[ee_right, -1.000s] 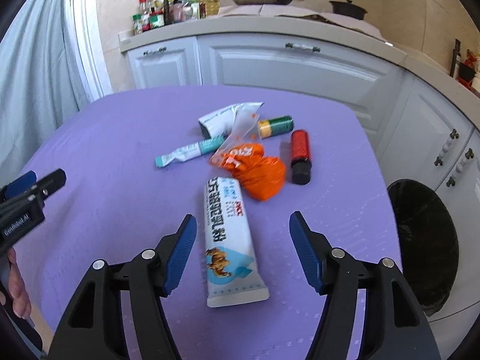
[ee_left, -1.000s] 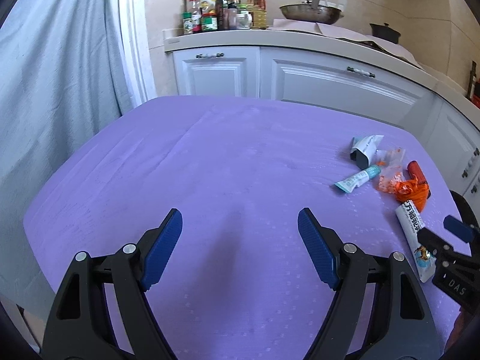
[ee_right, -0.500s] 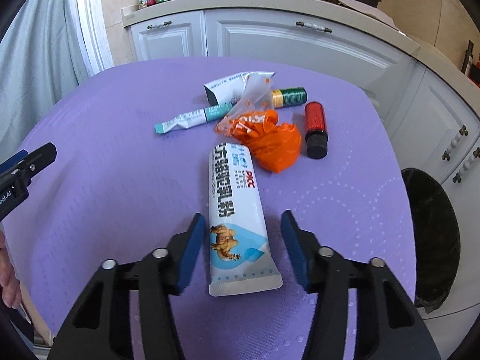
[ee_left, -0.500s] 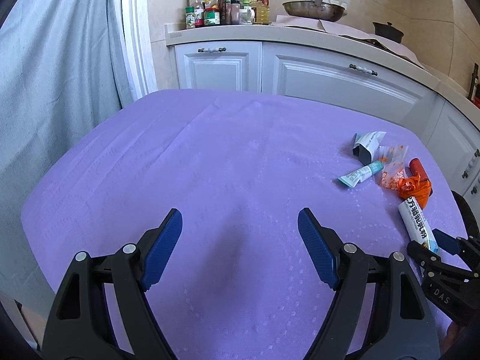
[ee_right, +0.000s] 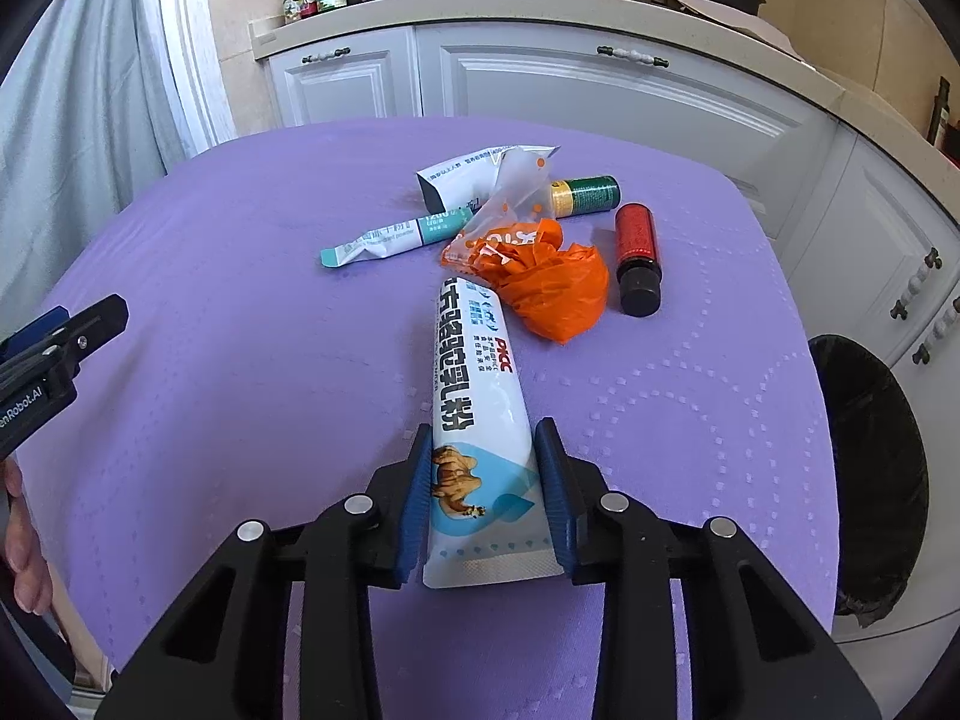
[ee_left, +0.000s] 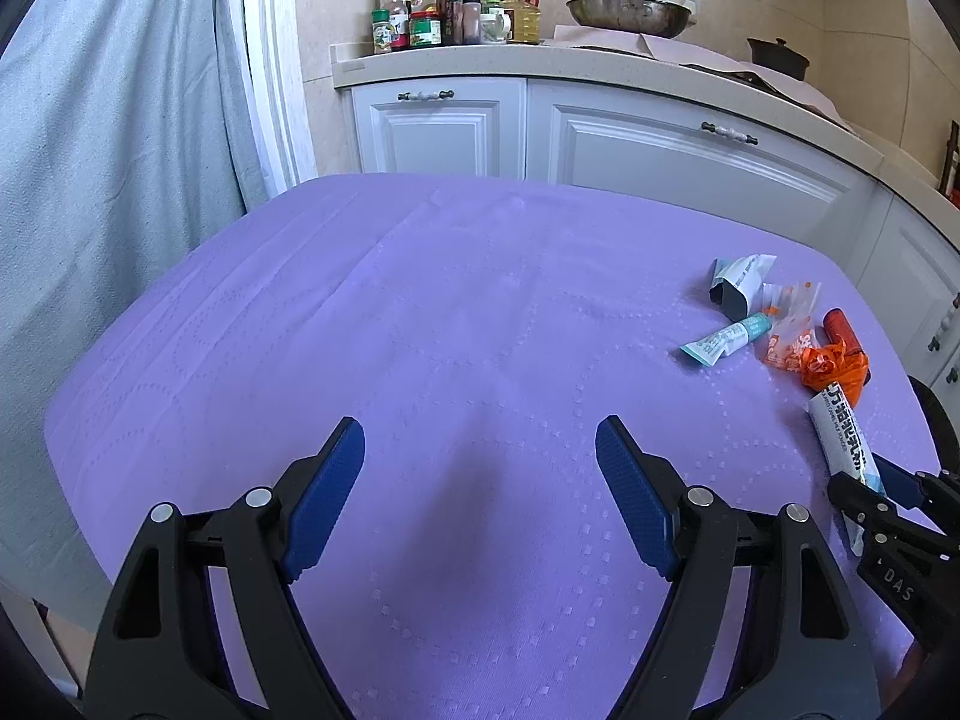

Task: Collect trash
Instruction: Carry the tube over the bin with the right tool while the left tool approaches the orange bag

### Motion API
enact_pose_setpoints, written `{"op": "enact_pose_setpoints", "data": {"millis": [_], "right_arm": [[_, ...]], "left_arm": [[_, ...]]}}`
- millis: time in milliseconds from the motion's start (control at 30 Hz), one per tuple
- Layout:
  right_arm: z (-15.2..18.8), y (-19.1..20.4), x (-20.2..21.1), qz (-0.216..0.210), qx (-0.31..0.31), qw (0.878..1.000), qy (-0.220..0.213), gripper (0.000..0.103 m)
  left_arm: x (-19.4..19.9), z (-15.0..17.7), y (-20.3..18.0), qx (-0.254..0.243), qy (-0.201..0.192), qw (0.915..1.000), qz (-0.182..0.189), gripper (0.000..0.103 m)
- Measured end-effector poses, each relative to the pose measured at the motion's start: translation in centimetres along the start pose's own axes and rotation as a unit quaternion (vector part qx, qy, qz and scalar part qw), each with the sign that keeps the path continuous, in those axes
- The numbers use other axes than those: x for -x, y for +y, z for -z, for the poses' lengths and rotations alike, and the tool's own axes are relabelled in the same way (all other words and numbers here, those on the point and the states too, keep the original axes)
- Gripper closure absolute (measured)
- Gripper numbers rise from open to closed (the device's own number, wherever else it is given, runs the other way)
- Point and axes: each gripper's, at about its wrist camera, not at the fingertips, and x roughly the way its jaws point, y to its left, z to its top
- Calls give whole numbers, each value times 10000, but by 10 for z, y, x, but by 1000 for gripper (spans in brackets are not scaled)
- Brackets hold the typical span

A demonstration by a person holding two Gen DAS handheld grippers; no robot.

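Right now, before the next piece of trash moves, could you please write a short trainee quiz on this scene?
1. True or false: the left gripper holds something.
2. What lies between the right gripper jaws? A) long white powder sachet B) crumpled orange plastic bag C) red bottle with black cap
3. Fill in: the black-lined bin stands beside the purple tablecloth, on the picture's ____ side.

Key: 1 false; 2 A; 3 right.
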Motion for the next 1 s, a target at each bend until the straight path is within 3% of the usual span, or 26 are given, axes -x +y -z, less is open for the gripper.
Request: {"op": "enact_pose_setpoints", "data": {"millis": [500, 1000], "right_arm": [[-10, -19, 35, 99, -109, 9987, -478, 70], [-10, -101, 48, 823, -794, 9902, -804, 69]], "left_arm": [[2, -1, -18, -152, -38, 9998, 125, 25], [2, -12, -90, -579, -27, 9962, 643, 25]]}}
